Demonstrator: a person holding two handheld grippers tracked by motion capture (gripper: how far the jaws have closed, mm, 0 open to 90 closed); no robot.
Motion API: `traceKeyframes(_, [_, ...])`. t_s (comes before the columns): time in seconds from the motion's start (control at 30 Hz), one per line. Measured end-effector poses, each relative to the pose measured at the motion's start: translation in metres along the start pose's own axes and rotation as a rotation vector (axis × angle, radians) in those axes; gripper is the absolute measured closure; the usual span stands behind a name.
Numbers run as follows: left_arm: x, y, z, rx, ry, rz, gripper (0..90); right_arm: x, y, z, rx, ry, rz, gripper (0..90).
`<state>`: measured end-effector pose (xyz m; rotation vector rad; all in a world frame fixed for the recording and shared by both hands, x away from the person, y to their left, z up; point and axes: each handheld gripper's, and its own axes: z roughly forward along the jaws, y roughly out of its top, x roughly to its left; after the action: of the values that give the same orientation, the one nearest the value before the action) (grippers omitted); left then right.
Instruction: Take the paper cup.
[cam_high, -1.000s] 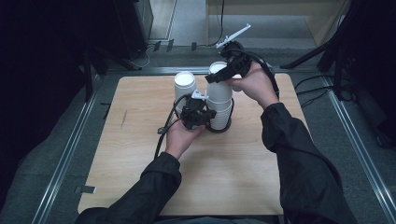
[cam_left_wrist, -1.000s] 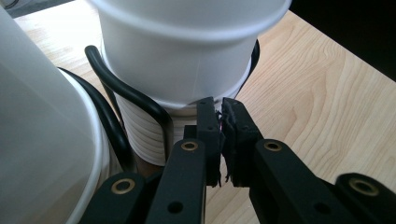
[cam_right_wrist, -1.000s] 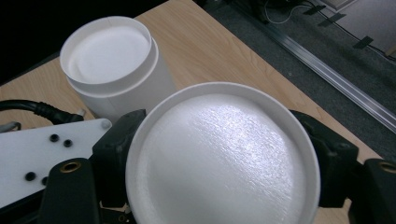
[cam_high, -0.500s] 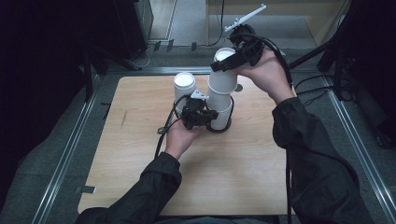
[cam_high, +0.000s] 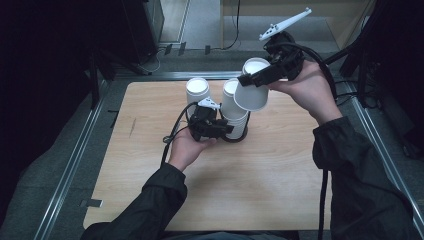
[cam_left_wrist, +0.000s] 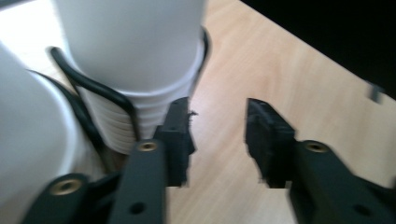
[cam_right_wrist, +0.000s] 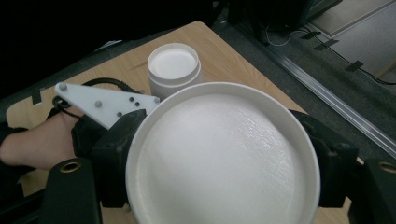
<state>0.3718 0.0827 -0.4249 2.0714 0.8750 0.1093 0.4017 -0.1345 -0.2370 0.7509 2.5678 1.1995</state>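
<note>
Wooden table (cam_high: 280, 190), stack of white cups (cam_high: 234, 112) nested in black wire holder (cam_high: 235, 137) mid-table, lone upturned cup (cam_high: 198, 91) just left of stack, right gripper (cam_high: 257, 77) clamping lifted cup (cam_high: 251, 92) above-right of stack, left gripper (cam_high: 225, 129) jaws apart at holder's base.

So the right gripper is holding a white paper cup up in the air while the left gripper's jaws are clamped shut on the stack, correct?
Not quite. The right gripper does hold the white paper cup aloft, but the left gripper has its jaws open beside the stack of white paper cups, as the left gripper view shows.
</note>
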Motion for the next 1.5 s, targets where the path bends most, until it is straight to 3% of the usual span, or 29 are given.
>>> traceKeyframes(0.1, [-0.002, -0.003, -0.003, -0.008, -0.017, 0.054, 55.3, 0.004, -0.009, -0.002, 0.004, 0.017, -0.003, 25.5])
traceKeyframes(0.3, [0.001, -0.009, -0.009, -0.008, -0.047, 0.067, 46.0, 0.011, -0.028, 0.002, 0.005, 0.042, -0.036, 25.4])
traceKeyframes(0.43, [0.003, -0.015, -0.012, 0.017, -0.06, 0.095, 43.6, 0.015, -0.043, 0.011, 0.007, 0.065, -0.029, 25.4])
traceKeyframes(0.53, [0.003, -0.02, -0.015, 0.047, -0.043, 0.103, 42.6, 0.02, -0.058, 0.018, 0.018, 0.081, -0.029, 25.4])
traceKeyframes(0.67, [0.0, -0.028, -0.019, 0.038, -0.058, 0.134, 37.1, 0.024, -0.072, 0.025, 0.01, 0.101, -0.028, 25.5])
traceKeyframes(0.87, [0.0, -0.039, -0.024, 0.04, -0.119, 0.123, 27.5, 0.031, -0.097, 0.039, 0.036, 0.116, -0.032, 25.5])
traceKeyframes(1.03, [0.003, -0.051, -0.029, 0.034, -0.204, 0.126, 21.0, 0.036, -0.122, 0.052, 0.055, 0.143, -0.025, 25.5])
traceKeyframes(1.2, [0.003, -0.059, -0.035, 0.015, -0.217, 0.131, 18.5, 0.039, -0.137, 0.062, 0.062, 0.16, -0.018, 25.5])
traceKeyframes(1.3, [0.004, -0.062, -0.036, 0.017, -0.256, 0.108, 16.4, 0.043, -0.146, 0.071, 0.06, 0.172, -0.019, 25.5])
traceKeyframes(1.37, [0.003, -0.065, -0.035, 0.032, -0.282, 0.118, 13.7, 0.046, -0.152, 0.077, 0.056, 0.18, -0.042, 25.5])
traceKeyframes(1.5, [0.004, -0.071, -0.034, 0.05, -0.269, 0.143, 13.2, 0.047, -0.167, 0.092, 0.077, 0.219, -0.032, 25.5])
